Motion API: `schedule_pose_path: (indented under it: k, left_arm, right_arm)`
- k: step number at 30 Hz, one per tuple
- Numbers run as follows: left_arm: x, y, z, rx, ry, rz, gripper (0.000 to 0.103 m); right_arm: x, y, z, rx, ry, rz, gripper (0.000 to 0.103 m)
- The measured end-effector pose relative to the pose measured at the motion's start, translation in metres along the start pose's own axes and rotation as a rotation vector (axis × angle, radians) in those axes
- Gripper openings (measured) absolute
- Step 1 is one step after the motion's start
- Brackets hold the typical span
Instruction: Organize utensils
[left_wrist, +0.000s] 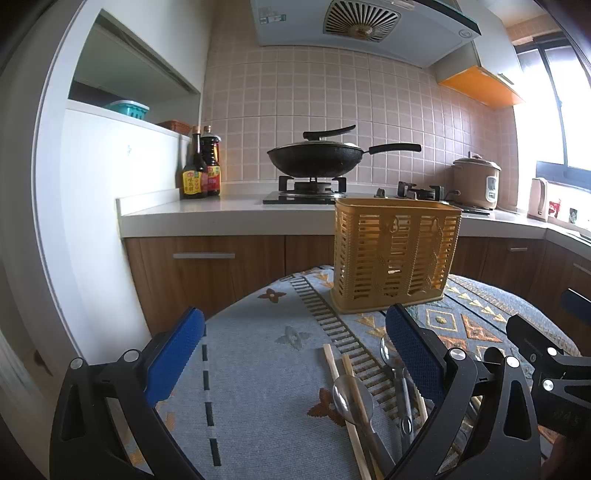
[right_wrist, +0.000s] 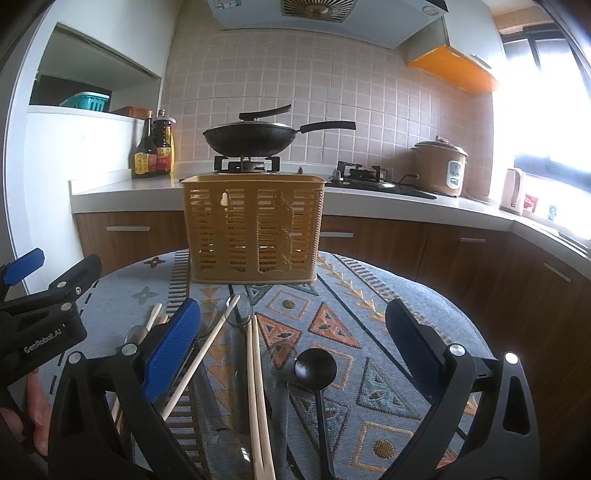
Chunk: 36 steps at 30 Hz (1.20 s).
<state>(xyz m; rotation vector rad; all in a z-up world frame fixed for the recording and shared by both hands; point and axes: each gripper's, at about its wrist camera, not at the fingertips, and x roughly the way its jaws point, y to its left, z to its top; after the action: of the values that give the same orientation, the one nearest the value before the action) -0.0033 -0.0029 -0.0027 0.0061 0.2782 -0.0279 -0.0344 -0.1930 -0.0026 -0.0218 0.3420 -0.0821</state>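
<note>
Waiting: chopsticks (right_wrist: 258, 387), spoons (left_wrist: 351, 398) lie loose on surface (right_wrist: 369, 314)
Basket (right_wrist: 253, 229): apparently empty
Jaws: both spread wide, nothing grasped

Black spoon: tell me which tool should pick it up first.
Right, probably. The black spoon lies between the open right tool's fingers; the left tool, also open, faces metal spoons instead.

patterned tablecloth (right_wrist: 369, 332), yellow utensil basket (right_wrist: 255, 229) at back, chopsticks (right_wrist: 256, 387), spoons (right_wrist: 316, 365) in front
</note>
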Motion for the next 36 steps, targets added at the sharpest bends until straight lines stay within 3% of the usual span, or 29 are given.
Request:
schedule_pose_path:
  k: [6, 18, 28, 31, 32, 36]
  left_arm:
    - [0.0, 0.0, 0.001, 0.001, 0.001, 0.0, 0.095]
    - [0.0, 0.0, 0.0, 0.0, 0.002, 0.0, 0.095]
    - [0.002, 0.003, 0.001, -0.02, 0.013, -0.007, 0.095]
    - [0.018, 0.02, -0.001, -0.096, 0.129, -0.065, 0.094]
    - [0.025, 0.029, -0.002, -0.135, 0.176, -0.098, 0.087]
    - [0.051, 0.061, -0.005, -0.261, 0.357, -0.231, 0.079]
  right_arm:
    - [0.0, -0.002, -0.001, 0.01, -0.023, -0.002, 0.096]
    - [0.002, -0.001, -0.001, 0.032, 0.036, 0.012, 0.096]
    - [0.006, 0.002, -0.002, 0.0, 0.03, -0.043, 0.096]
    - [0.015, 0.001, -0.004, -0.004, 0.075, -0.071, 0.096]
    - [0.016, 0.0, -0.004, -0.004, 0.077, -0.079, 0.096]
    - [0.022, -0.007, -0.005, 0.024, 0.116, -0.039, 0.096]
